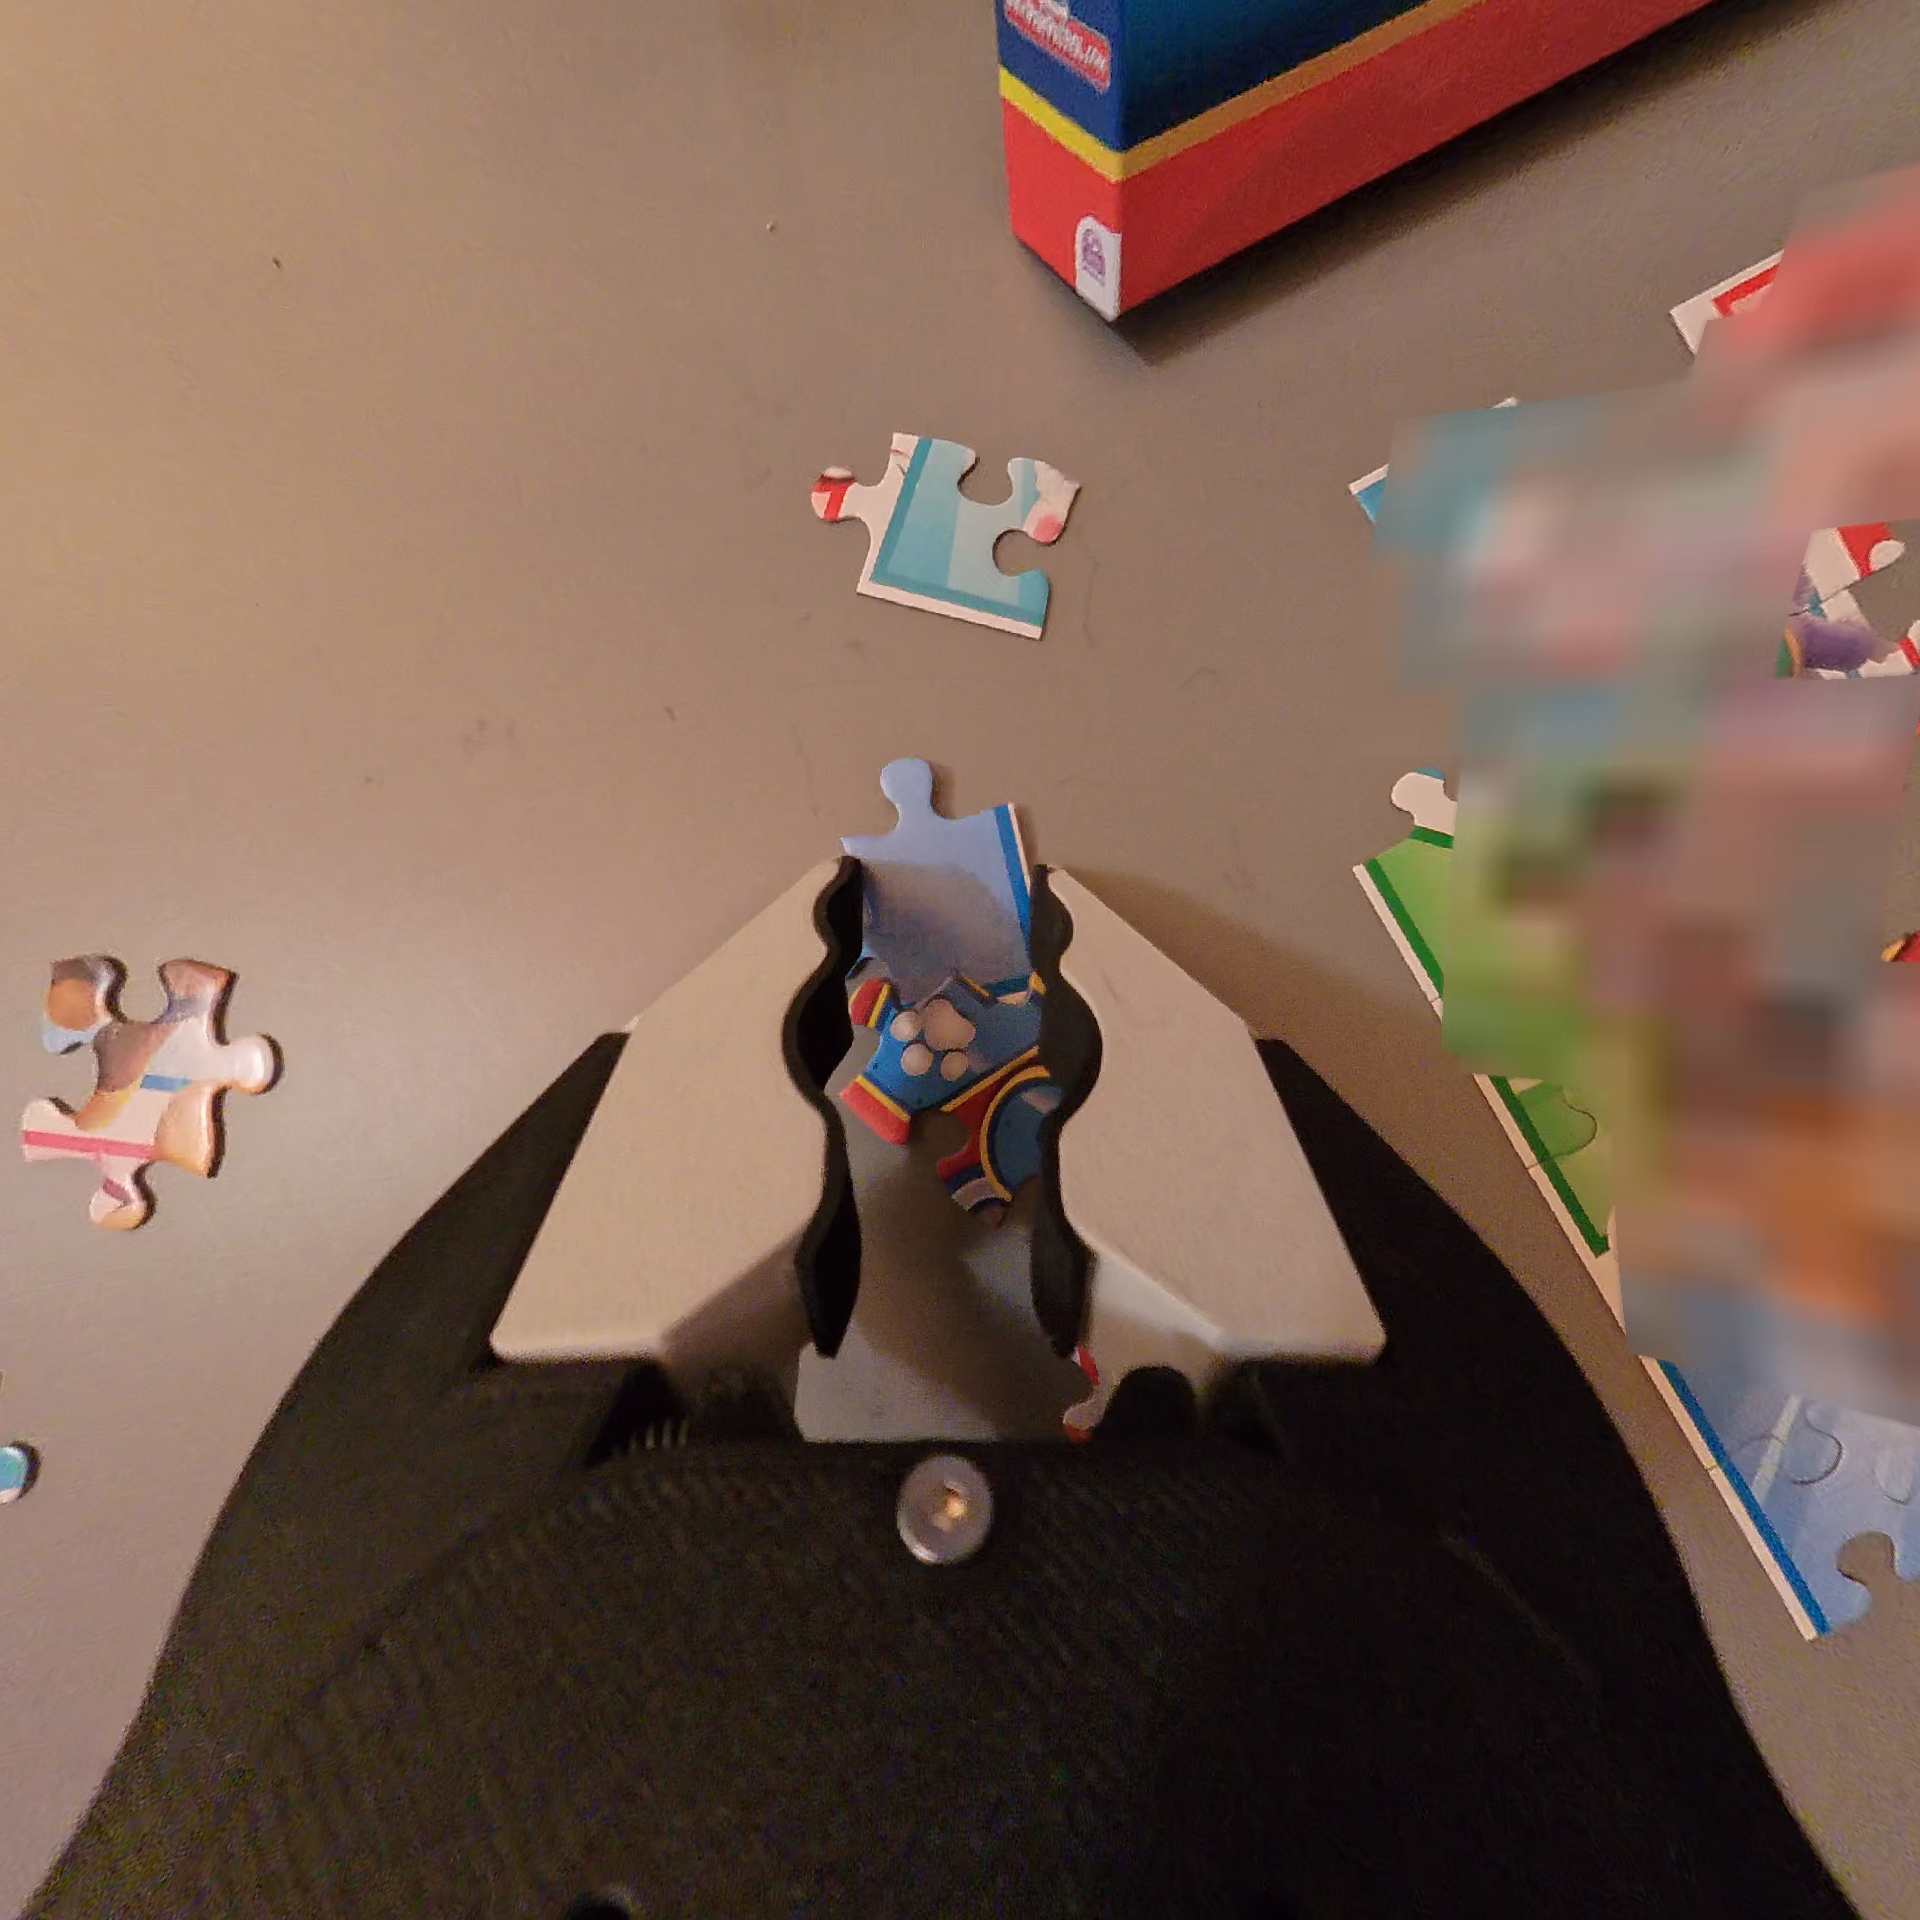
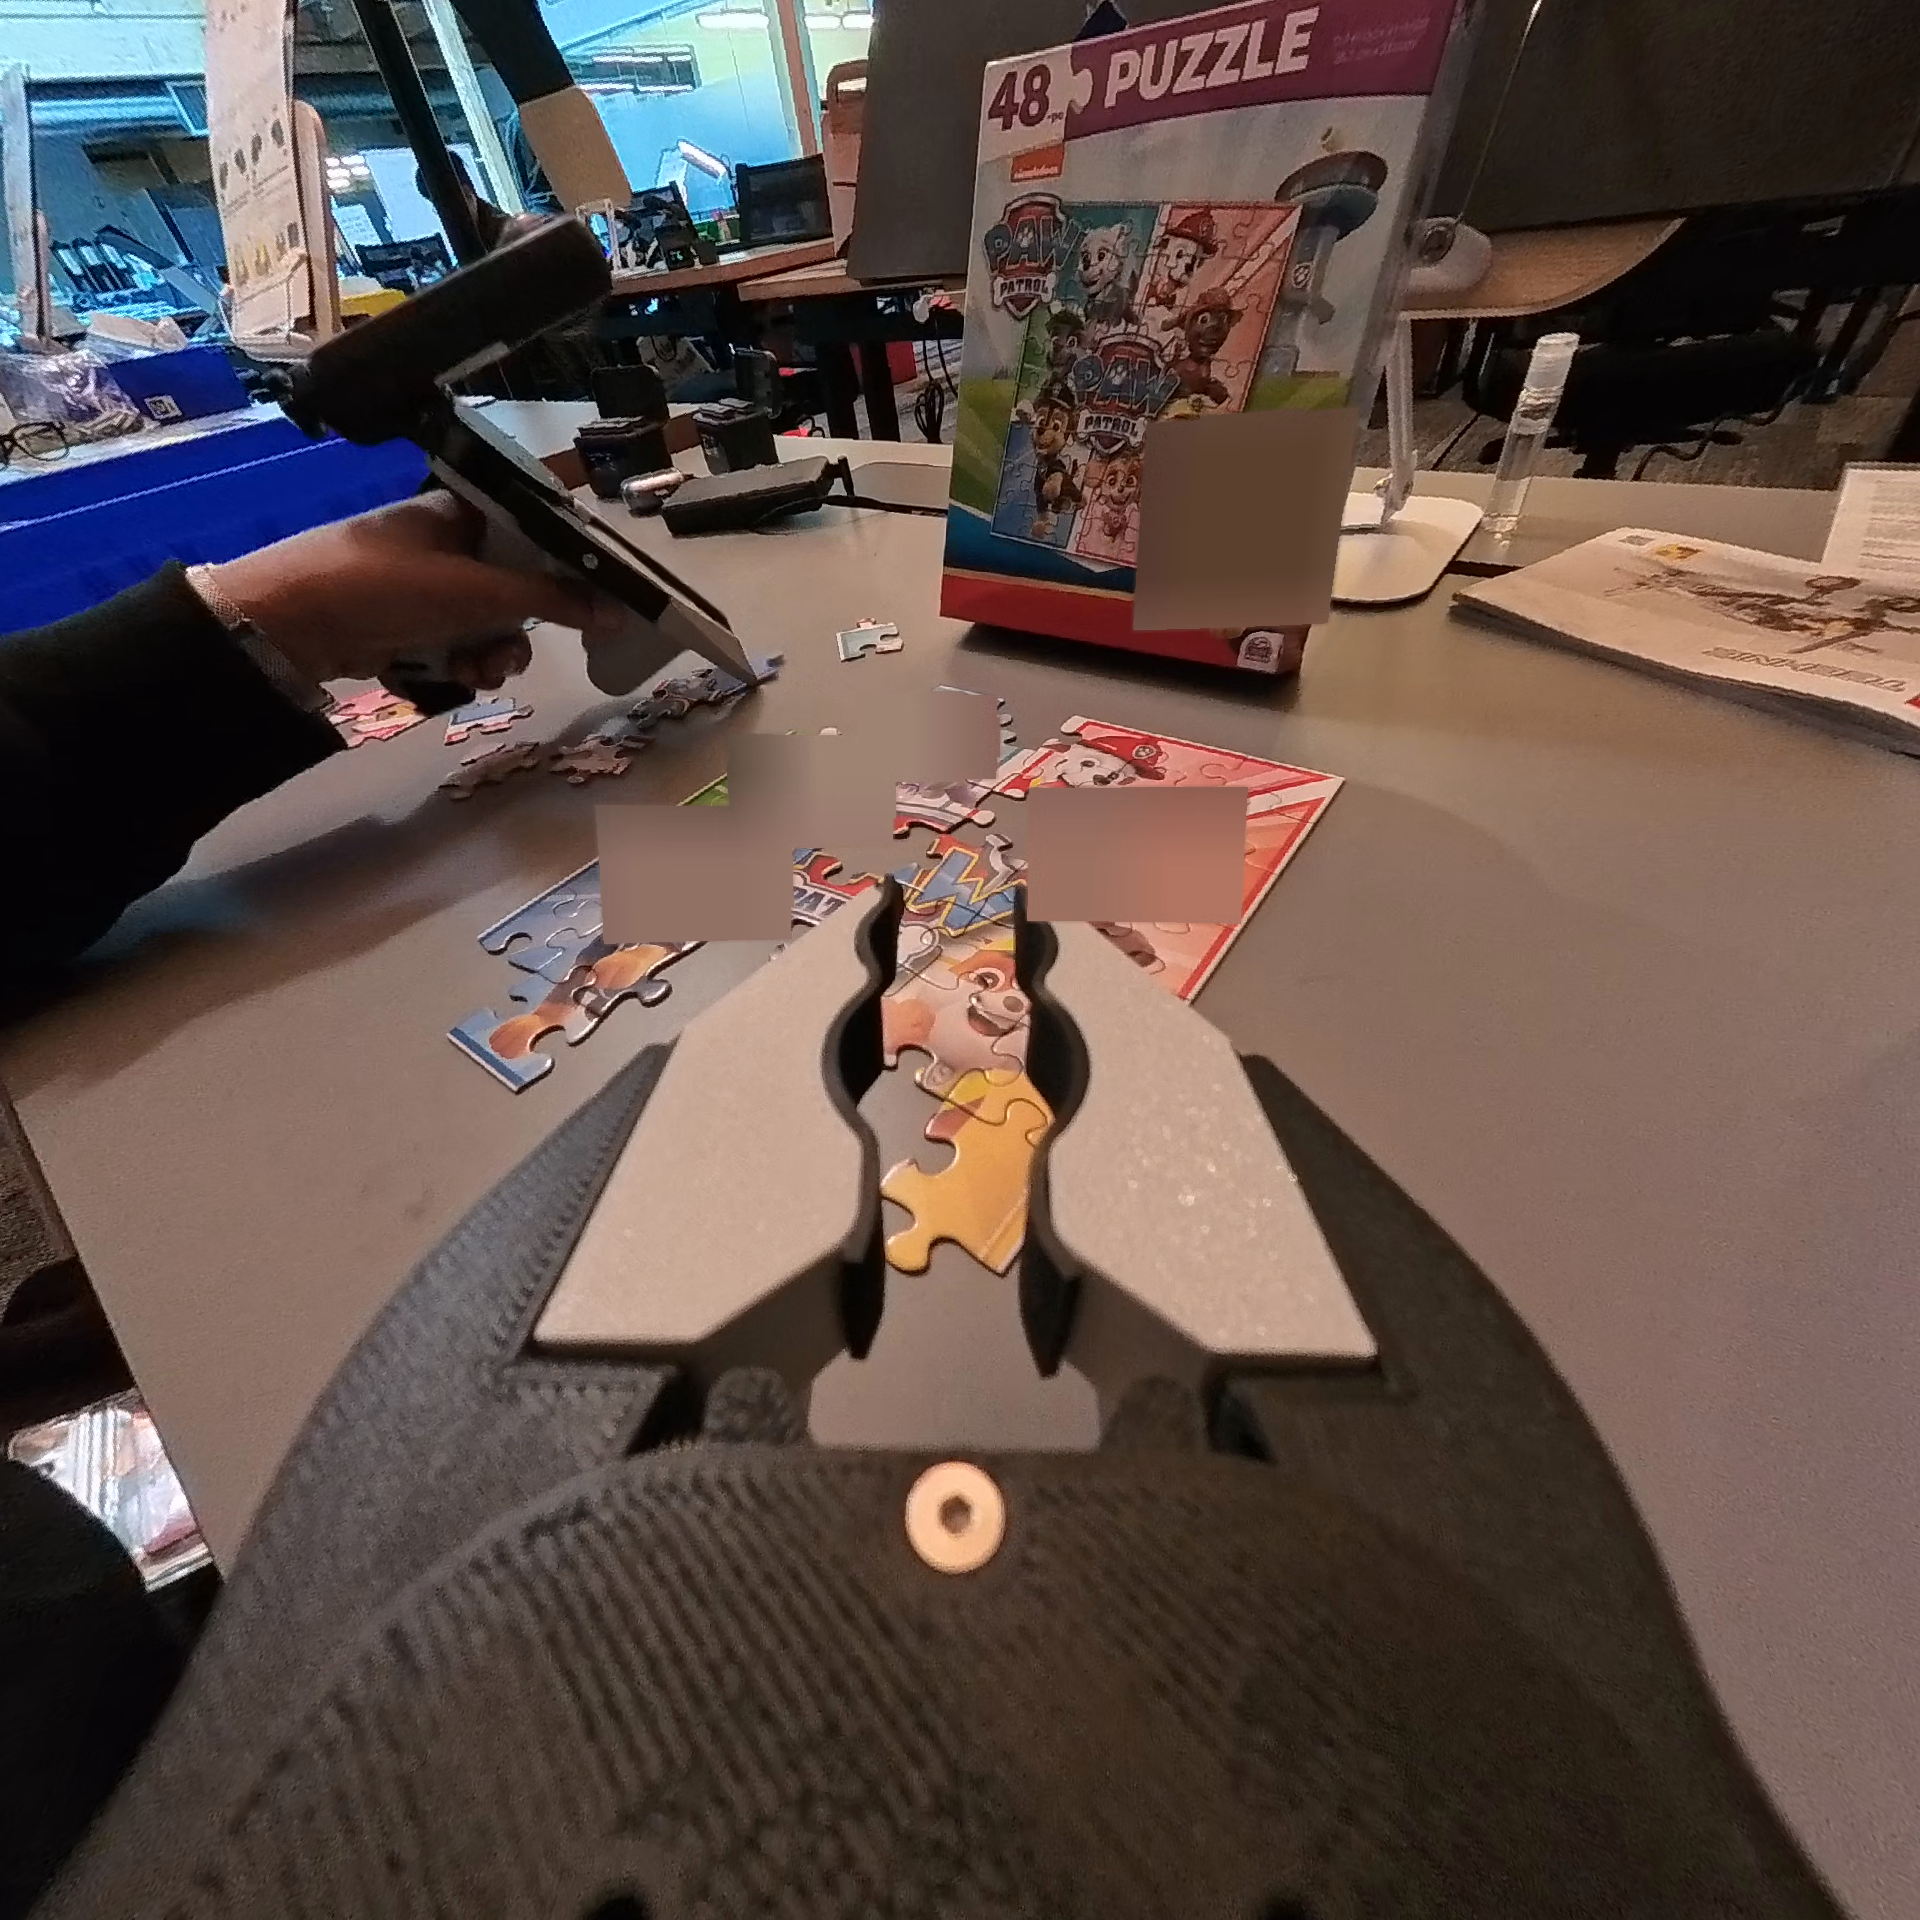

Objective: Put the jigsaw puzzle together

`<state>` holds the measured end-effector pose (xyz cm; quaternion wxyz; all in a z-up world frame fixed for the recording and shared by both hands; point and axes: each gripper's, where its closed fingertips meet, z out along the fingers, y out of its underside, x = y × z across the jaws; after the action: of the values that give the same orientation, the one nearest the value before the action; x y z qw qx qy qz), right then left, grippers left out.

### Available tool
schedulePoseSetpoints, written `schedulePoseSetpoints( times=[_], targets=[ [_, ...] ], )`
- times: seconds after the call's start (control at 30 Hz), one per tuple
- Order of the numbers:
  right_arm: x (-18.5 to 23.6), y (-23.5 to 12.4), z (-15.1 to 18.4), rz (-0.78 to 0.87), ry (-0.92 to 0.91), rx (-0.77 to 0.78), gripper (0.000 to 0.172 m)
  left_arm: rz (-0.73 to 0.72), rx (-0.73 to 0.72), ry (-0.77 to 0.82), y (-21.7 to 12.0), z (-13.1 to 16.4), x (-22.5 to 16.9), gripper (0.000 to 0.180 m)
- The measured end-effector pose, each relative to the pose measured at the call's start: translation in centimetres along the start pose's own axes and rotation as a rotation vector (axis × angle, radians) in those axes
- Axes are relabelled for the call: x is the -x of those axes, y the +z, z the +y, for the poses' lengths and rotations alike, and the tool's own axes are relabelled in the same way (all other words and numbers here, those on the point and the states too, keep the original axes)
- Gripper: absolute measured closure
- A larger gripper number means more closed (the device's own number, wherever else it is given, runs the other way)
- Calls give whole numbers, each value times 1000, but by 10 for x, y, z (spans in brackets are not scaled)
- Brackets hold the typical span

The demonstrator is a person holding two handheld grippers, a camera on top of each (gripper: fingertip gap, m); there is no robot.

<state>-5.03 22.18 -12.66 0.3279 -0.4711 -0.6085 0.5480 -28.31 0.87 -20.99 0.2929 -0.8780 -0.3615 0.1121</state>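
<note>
The left wrist view alone shows the left claw (image 1: 940,873) clenched on a light-blue puzzle piece (image 1: 940,831) low over the desk (image 1: 416,520); beyond lies a teal piece (image 1: 951,535). The right claw (image 2: 961,914) hovers released above the half-built puzzle (image 2: 1174,821).

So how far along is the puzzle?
Partly done: a joined section lies on the table, with gaps. In hand: left gripper straddles a blue piece; gripped or not, can't tell. Right gripper hovers open over the section. Left: loose pieces, e.g. a teal one.
</note>
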Motion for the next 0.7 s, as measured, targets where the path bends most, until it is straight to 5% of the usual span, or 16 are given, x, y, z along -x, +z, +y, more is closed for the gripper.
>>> schedulePoseSetpoints(
  times=[0.07, 0.1, 0.37, 0.53, 0.7],
  targets=[
    [0, 0, 0, 0, 0, 0, 151, -1, -33, 15, -6, -6, 0, 150],
    [0, 0, 0, 0, 0, -1, 152, -2, -57, 24, -12, -11, -1, 175],
    [0, 0, 0, -2, -1, 1, 151, -89, -140, 94, -47, -32, 7, 150],
    [1, 0, -1, -3, -7, -4, 152, -30, -58, -97, -23, -11, 32, 127],
    [1, 0, 0, -3, -6, -2, 151, -47, -21, -113, -5, 8, 40, 133]
  ],
)
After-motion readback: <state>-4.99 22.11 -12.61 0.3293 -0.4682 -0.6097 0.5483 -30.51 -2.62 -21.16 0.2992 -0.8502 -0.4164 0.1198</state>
